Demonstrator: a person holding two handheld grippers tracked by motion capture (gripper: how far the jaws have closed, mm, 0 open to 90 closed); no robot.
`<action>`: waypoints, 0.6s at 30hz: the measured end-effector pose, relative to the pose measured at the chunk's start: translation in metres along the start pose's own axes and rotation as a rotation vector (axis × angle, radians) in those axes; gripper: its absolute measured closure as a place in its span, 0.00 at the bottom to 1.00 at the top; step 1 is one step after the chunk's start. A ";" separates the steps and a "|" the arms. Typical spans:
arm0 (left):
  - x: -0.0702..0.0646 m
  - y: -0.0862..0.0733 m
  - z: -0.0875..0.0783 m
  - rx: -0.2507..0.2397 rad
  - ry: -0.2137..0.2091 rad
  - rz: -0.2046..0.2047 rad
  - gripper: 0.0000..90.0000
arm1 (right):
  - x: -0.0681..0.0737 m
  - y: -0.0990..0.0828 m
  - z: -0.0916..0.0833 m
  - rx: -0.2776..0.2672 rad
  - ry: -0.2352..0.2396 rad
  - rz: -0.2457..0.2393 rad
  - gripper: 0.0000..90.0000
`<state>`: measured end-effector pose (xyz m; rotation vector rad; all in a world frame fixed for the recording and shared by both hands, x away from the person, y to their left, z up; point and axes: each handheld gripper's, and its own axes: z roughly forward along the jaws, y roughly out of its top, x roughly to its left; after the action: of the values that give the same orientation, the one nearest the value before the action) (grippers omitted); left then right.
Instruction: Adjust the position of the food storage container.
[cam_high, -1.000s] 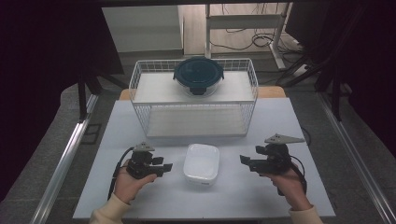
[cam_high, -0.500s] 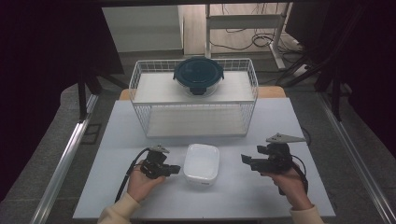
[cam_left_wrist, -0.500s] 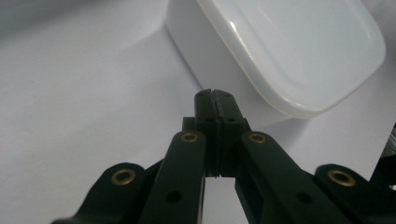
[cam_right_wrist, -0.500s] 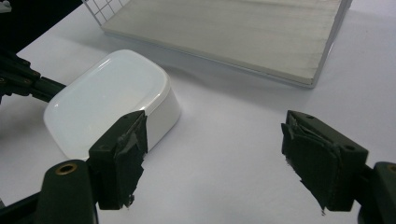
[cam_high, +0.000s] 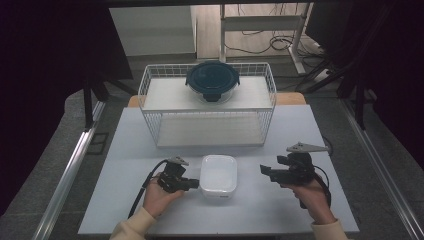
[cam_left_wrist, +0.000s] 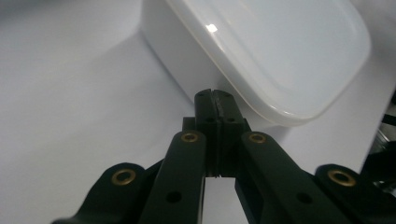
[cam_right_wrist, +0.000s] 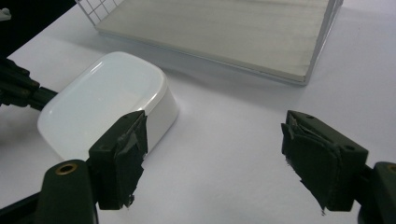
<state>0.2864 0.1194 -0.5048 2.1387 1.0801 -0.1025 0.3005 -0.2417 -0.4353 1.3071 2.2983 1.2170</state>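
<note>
A: Where is the white dish (cam_high: 218, 175) placed, and how are the claws set?

B: The dish is seen near the front edge of the desk (cam_high: 125, 150), about midway between its left and right edges, in front of the wire rack (cam_high: 155, 127) that carries a dark round lidded container (cam_high: 212, 81). The left claw (cam_high: 192, 185) is closed completely, with nothing between its jaws; its tip is held right at the dish's left wall, under the rim, and contact cannot be confirmed. The right claw (cam_high: 263, 171) is spread wide and empty, kept apart from the dish on its right side.

A: How is the step best done?

B: A nudge or a bracing of the dish with the closed tip is judged to be in hand. The tip should be kept low against the wall, not under the rim, so the dish is not tipped. Pressure should be applied slowly, since the glossy dish is likely to slide on the smooth desk.
</note>
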 end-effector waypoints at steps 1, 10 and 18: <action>-0.002 0.001 0.002 0.007 -0.004 0.017 1.00 | 0.000 0.000 0.000 0.000 0.000 0.002 0.25; -0.024 0.014 0.022 0.018 -0.020 0.046 1.00 | 0.000 0.000 -0.001 -0.010 -0.011 -0.001 0.25; -0.040 0.022 0.040 0.034 -0.035 0.063 1.00 | -0.001 0.001 -0.003 -0.021 -0.022 -0.008 0.25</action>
<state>0.2861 0.0589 -0.5063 2.1917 0.9963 -0.1292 0.3000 -0.2439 -0.4332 1.2959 2.2673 1.2150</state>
